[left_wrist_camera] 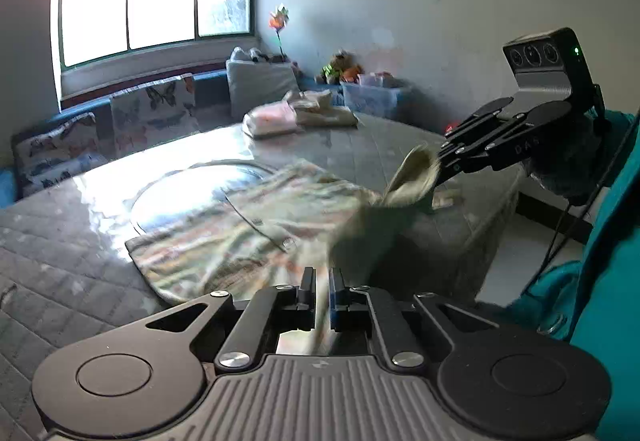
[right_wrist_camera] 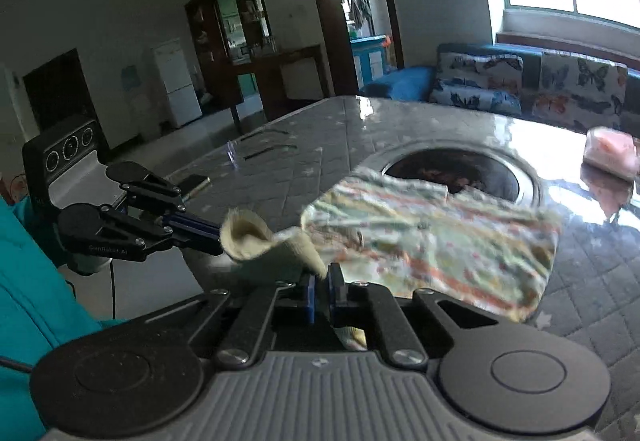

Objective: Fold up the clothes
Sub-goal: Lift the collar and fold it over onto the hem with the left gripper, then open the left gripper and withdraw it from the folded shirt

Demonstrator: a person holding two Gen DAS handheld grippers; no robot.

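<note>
A small patterned garment (left_wrist_camera: 248,233) with cream cuffs lies partly on the quilted table, its near edge lifted; it also shows in the right wrist view (right_wrist_camera: 436,241), motion-blurred. My left gripper (left_wrist_camera: 322,281) is shut on the garment's near edge; in the right wrist view (right_wrist_camera: 218,235) it grips a cream cuff (right_wrist_camera: 248,237). My right gripper (right_wrist_camera: 322,277) is shut on the garment's cream hem; in the left wrist view (left_wrist_camera: 434,171) it holds a cream cuff (left_wrist_camera: 412,177) raised above the table's right side.
The table (left_wrist_camera: 60,241) has a glossy round inset (left_wrist_camera: 192,193). Folded clothes (left_wrist_camera: 300,113) lie at its far side. A butterfly-print sofa (left_wrist_camera: 148,109) stands under the window. A phone (right_wrist_camera: 196,183) and thin tools (right_wrist_camera: 264,151) lie on the table's far part.
</note>
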